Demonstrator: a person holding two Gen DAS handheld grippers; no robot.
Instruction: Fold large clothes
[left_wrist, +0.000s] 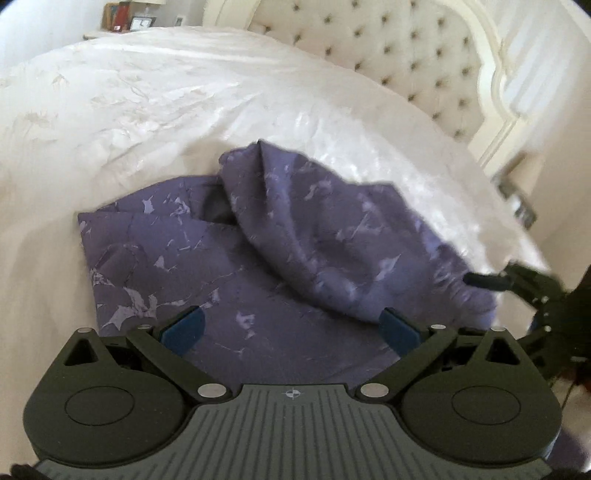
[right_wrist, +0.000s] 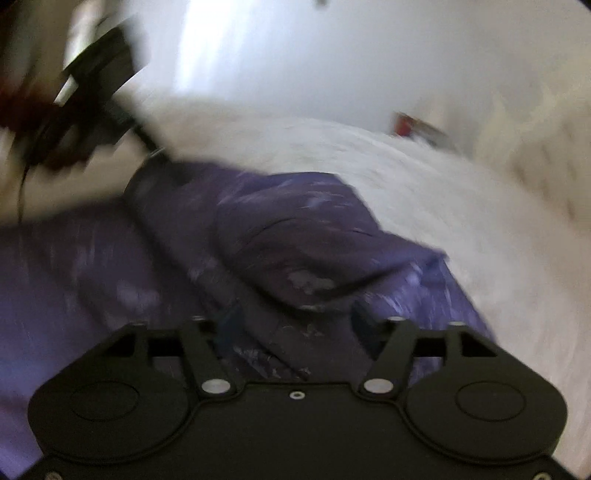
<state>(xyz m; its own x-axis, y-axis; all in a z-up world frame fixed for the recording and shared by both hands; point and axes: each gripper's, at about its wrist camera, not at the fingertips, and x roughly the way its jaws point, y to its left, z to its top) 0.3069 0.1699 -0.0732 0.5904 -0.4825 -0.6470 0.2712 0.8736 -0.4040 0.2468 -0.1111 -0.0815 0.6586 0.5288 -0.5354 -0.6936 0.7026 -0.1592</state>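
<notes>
Purple marble-print garment (left_wrist: 258, 258) spread on white satin bedspread (left_wrist: 147, 110), near tufted cream headboard (left_wrist: 406, 55); one layer flat, another humped across it, mid-fold by the look of it. Left gripper (left_wrist: 291, 326) wide apart over the flat layer, blue pads (left_wrist: 183, 328) empty, likely placed to pin or pinch. Right gripper (right_wrist: 295, 325) badly blurred, seemingly spread, bunched cloth between its fingers; grip impossible to confirm.
</notes>
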